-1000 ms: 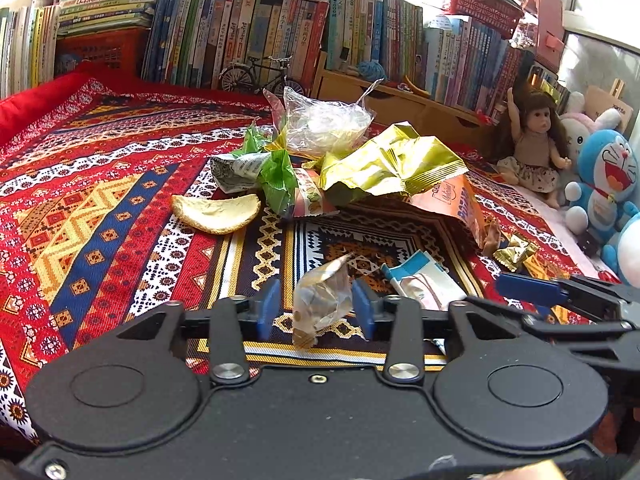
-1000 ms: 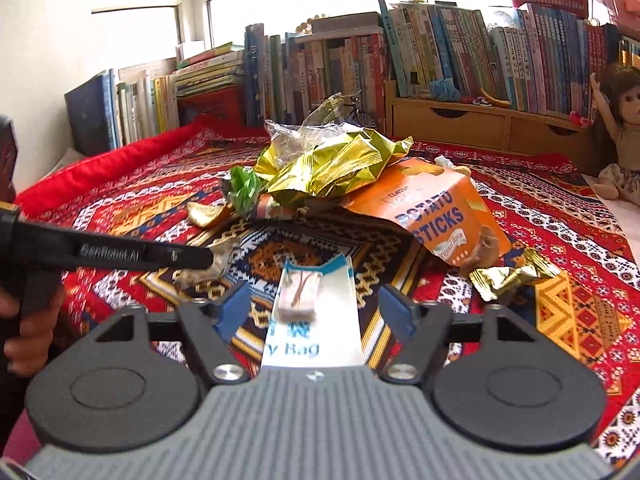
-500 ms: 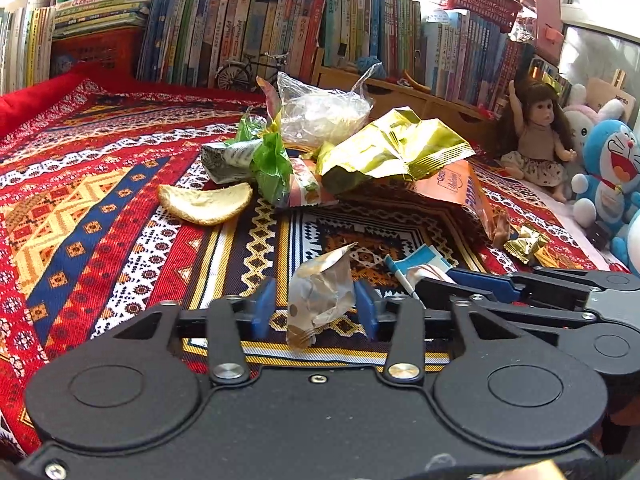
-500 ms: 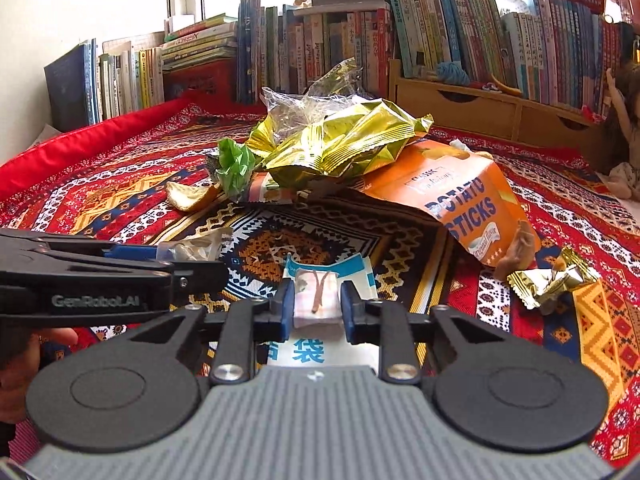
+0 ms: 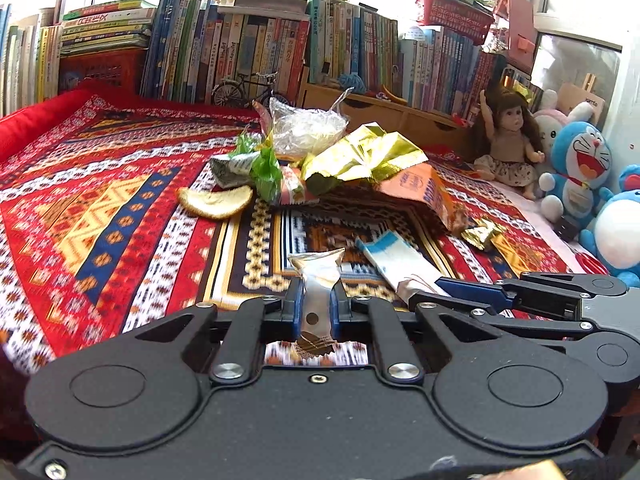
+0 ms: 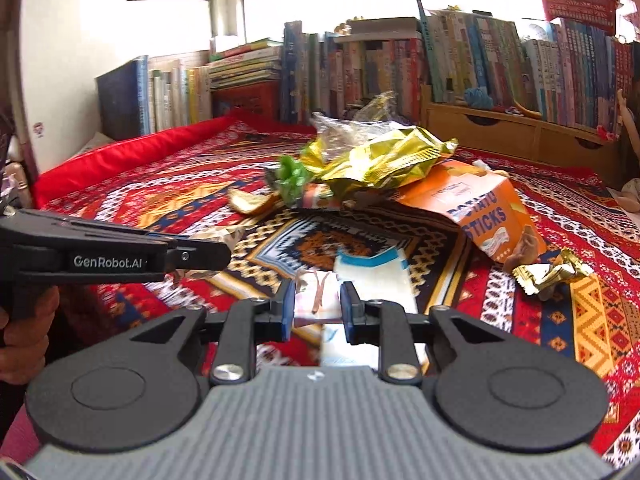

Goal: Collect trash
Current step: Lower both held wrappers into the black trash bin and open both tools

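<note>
Left wrist view: left gripper (image 5: 316,312) has just been closing and is now clamped on a silvery wrapper (image 5: 316,280), pinched low so its flared top stands clear above the pads. Landmark: the heap of trash (image 5: 344,160) on the patterned blanket (image 5: 100,208). The wrapper sits on the near side of the heap, well apart from it. A citrus peel (image 5: 216,202) lies at the heap's left edge; an orange snack box (image 5: 424,188) leans against its right. The right gripper (image 5: 452,286) comes in from the right, beside a white-and-blue bag (image 5: 396,256).

Right wrist view: right gripper (image 6: 318,310) is closed on a small pale packet (image 6: 316,296), on the near side of the heap (image 6: 372,160); pads press both its sides. Its jaws have just been closing. The white-and-blue bag (image 6: 372,276) lies just beneath and beyond it. A gold foil scrap (image 6: 552,272) lies right of the snack box (image 6: 476,208), still loose. The left gripper (image 6: 208,250) reaches in from the left.

Judgement: both pieces gripped at once, presumably to clear two items in one trip.
</note>
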Demonstrator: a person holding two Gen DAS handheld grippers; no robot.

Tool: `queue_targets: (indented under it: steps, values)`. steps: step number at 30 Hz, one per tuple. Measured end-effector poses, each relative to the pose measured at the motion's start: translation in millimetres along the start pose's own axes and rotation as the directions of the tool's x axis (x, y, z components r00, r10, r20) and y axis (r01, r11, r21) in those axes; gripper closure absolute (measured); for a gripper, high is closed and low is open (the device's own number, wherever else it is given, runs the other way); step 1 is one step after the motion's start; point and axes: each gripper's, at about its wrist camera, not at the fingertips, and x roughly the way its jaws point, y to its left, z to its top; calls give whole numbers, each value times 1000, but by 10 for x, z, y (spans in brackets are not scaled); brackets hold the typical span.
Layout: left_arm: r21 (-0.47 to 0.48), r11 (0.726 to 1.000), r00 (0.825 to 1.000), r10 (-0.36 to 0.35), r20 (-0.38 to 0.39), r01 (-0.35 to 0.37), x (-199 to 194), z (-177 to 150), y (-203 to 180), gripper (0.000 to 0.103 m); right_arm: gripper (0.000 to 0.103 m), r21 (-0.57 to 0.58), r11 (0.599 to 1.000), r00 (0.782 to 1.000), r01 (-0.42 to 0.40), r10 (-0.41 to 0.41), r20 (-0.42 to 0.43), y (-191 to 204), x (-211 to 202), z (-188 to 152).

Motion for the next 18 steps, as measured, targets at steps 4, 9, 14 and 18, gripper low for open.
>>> queue_targets:
  steps: [4,9,14,18]
  values:
    - [-12,1000,1000,2,-24,-2,-360,-235,-16,91,74,-26,997,997,-77,77,-14,154,-244,-163]
    - [-45,999,996,-9,-86,5,-697,-609,-12,91,74,-5,986,984,-167,167,-59,345,-542,-472]
    - [-60,998,983,2,-186,-13,-728,-1044,-45,90,73,34,974,965,-223,225,-136,482,-650,-846]
    - [-77,995,951,42,-306,-69,-471,-1455,-33,90,73,72,977,951,-202,213,-224,526,-494,-1182]
